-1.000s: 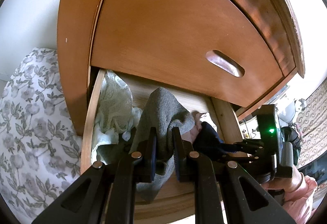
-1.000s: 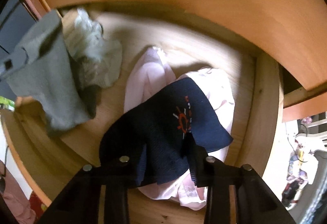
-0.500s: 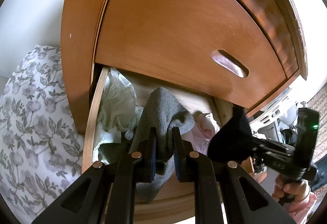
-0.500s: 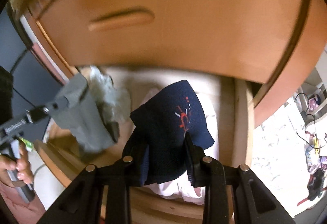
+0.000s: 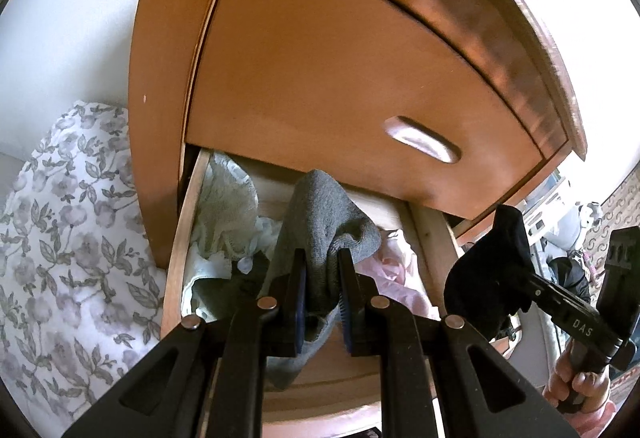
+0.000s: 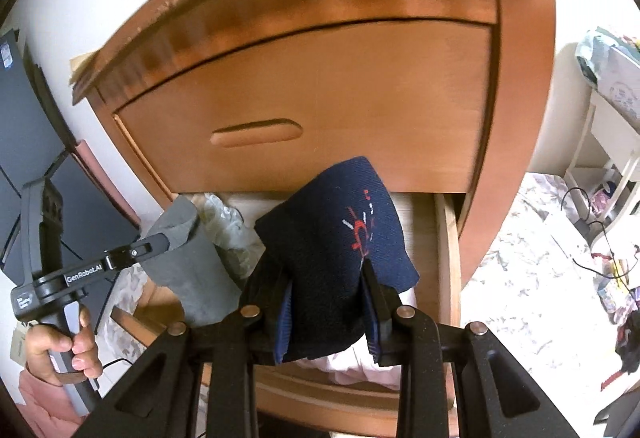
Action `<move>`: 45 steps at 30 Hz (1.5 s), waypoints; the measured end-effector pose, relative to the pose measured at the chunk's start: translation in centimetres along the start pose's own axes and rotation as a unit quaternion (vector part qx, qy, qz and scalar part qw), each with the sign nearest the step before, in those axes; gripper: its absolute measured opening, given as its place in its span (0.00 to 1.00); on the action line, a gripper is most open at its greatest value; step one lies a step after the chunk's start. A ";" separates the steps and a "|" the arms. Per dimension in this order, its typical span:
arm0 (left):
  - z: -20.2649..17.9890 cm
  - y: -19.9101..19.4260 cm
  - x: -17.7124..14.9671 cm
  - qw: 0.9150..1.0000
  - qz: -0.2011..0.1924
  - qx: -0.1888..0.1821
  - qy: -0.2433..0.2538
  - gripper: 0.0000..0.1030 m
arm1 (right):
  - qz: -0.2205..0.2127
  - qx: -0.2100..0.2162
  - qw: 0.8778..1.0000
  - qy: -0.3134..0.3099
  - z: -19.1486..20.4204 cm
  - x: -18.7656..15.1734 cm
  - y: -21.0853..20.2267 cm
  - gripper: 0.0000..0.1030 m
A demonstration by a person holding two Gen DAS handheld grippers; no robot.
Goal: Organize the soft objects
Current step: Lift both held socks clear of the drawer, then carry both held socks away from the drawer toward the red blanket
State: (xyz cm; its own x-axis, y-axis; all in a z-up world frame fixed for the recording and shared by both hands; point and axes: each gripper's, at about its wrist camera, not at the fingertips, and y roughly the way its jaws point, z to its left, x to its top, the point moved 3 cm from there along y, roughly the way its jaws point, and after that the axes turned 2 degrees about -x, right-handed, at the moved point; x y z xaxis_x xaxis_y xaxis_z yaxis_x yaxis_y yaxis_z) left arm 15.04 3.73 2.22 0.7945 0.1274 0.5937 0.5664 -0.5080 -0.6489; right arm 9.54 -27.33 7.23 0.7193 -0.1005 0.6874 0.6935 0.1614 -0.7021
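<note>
A grey sock [image 5: 324,222] hangs over the open lower drawer [image 5: 180,230] of a wooden dresser, with my left gripper [image 5: 322,278] shut on it. From the right wrist view the same grey sock [image 6: 188,258] shows at the left in the left gripper [image 6: 172,234]. My right gripper [image 6: 328,290] is shut on a folded navy sock [image 6: 344,234] with a red and white mark, held above the drawer's right half. In the left wrist view the navy sock [image 5: 488,274] looks black at the right edge. Pink cloth [image 5: 392,266] and pale green lace [image 5: 224,206] lie in the drawer.
The closed upper drawer front [image 6: 312,98] with a slot handle [image 6: 256,132] overhangs the open drawer. Floral bedding [image 5: 68,238] lies to the left of the dresser. A dark panel [image 6: 24,142] stands at the left, a white shelf unit [image 6: 608,134] and cluttered floor at the right.
My right gripper has lifted the navy sock up out of the drawer and pulled back, so the dresser front now fills its view. The left gripper and grey sock have stayed put.
</note>
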 end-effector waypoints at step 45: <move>-11.8 -21.9 -3.7 0.986 -0.152 -0.025 0.071 0.14 | -0.162 -0.001 0.987 0.008 3.8 -4.5 -21.5 0.30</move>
State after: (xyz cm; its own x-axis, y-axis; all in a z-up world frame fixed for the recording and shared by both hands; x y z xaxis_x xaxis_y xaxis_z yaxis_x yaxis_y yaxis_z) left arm -2.87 4.31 19.84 0.5494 0.1613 0.8199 0.7587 -0.5073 -0.4086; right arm -8.77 -26.60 20.01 0.4604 -0.1619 0.8728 0.8872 0.1163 -0.4464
